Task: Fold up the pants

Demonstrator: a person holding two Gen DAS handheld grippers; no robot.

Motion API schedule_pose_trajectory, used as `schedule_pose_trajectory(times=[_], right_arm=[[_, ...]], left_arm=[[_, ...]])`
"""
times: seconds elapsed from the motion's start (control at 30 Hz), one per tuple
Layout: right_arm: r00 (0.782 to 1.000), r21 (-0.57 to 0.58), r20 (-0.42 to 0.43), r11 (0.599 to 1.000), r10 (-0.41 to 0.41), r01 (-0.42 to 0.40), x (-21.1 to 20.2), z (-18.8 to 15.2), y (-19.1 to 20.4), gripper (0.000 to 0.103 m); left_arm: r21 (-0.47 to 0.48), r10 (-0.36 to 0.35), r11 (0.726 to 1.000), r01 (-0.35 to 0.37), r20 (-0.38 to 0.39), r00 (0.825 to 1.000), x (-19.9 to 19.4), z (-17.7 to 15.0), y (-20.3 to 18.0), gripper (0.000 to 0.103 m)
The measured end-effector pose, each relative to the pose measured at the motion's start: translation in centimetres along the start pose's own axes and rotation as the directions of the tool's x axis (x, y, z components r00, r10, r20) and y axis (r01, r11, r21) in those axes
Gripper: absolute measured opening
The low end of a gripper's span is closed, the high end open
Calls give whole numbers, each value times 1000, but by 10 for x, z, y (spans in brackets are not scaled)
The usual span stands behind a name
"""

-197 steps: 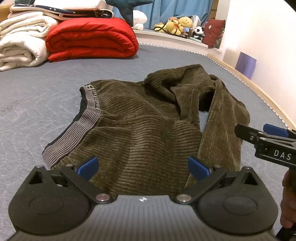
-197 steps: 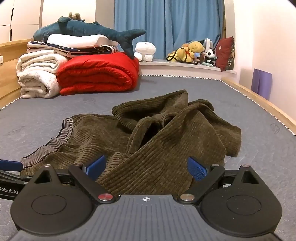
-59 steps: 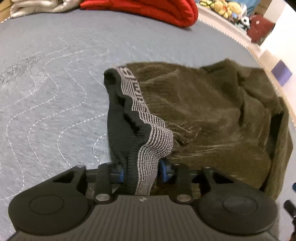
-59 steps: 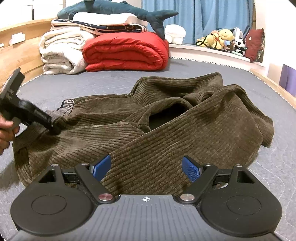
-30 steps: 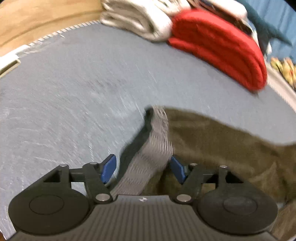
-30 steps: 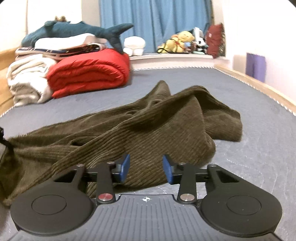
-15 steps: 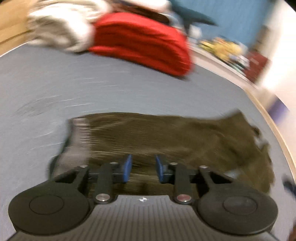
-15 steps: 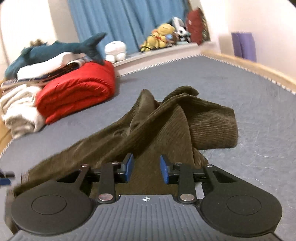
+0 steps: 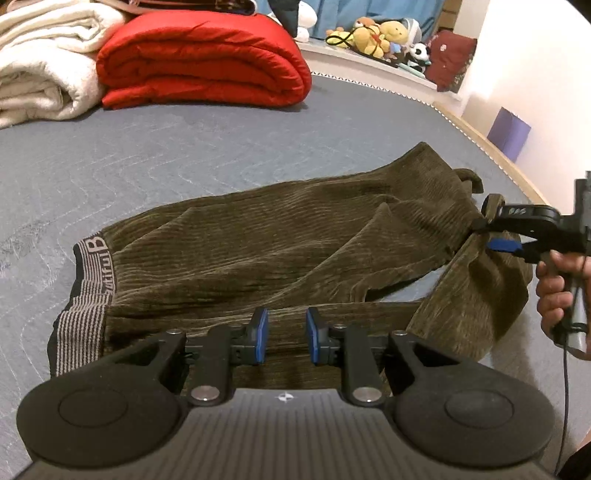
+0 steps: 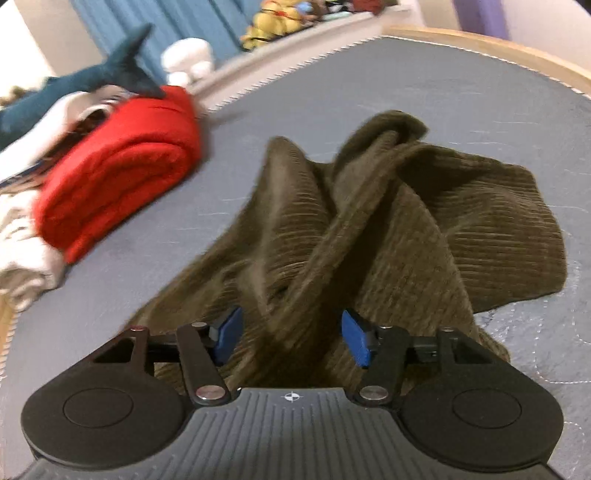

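Note:
Olive corduroy pants (image 9: pixel 280 236) lie across the grey mattress (image 9: pixel 110 158). Their striped waistband (image 9: pixel 88 291) is at the left and the legs run to the right. My left gripper (image 9: pixel 284 336) hovers over the near edge of the pants, its blue pads a narrow gap apart with nothing pinched. My right gripper (image 9: pixel 487 234), held by a hand (image 9: pixel 557 291), is at the bunched leg ends. In the right wrist view a ridge of the pants (image 10: pixel 369 221) rises between the pads of my right gripper (image 10: pixel 291 341). Its jaws are opening and do not press the cloth.
A rolled red quilt (image 9: pixel 199 59) and white blankets (image 9: pixel 40 66) are stacked at the far left. Plush toys (image 9: pixel 384 33) sit on the ledge behind. The wooden bed edge (image 9: pixel 498 158) and a purple box (image 9: pixel 509 133) border the right side.
My left gripper let go of the waistband, narrowed its jaws and swung to the middle of the pants. My right gripper moved along the leg toward its end, and its jaws widened.

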State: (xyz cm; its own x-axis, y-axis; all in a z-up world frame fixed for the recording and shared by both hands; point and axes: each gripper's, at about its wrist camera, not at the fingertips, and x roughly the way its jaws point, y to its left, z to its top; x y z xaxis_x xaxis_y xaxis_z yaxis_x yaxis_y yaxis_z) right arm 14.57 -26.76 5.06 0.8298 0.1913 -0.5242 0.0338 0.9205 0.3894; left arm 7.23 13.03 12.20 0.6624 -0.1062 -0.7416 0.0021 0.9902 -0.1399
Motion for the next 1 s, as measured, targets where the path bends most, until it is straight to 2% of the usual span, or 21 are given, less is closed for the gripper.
schedule_pose_trajectory(times=[0.07,0.13,0.17,0.3,0.5,0.6,0.7,0.83,0.93,1.0], right_arm=[[999,-32,-4,999,-34,34,6,-4,2,29],[999,-71,16,996,-50,51,-2,-14,1,13],[998,-95,30,994,-54,57,-10,-19,-1,9],[995,-188,81,979,-66,80,-54,-49,-21,8],[994,-128,-6,986,-107,105,-115,-94,-79,7],[993,-99,-41,989,-113,109,-136,-115,-98,7],[993,-79,-76,994,-87,80,-151,-126,-110,7],[990,-128,-137,992,-20,2,-162,-126,-115,8],[994,-46,-92,997,51,-56,-173,-107,-133,13],[997,38,-33,997,76,-74,-176,-87,-148,21]], left_arm=[[-3,2,1000,-2,-4,1000,0,1,3,25],[0,9,1000,-9,-6,1000,-1,0,5,25],[3,12,1000,-12,-6,1000,-1,0,5,25],[28,16,999,-15,-10,1000,-1,-4,-2,25],[80,13,997,-11,-29,1000,1,-16,-18,25],[106,-23,994,28,-51,998,1,-23,-27,25],[156,-53,986,64,-78,996,4,-33,-42,25],[204,-50,977,70,-99,994,9,-41,-57,27],[199,-40,978,59,-101,994,13,-41,-60,28],[192,-31,980,50,-101,994,16,-39,-59,28]])
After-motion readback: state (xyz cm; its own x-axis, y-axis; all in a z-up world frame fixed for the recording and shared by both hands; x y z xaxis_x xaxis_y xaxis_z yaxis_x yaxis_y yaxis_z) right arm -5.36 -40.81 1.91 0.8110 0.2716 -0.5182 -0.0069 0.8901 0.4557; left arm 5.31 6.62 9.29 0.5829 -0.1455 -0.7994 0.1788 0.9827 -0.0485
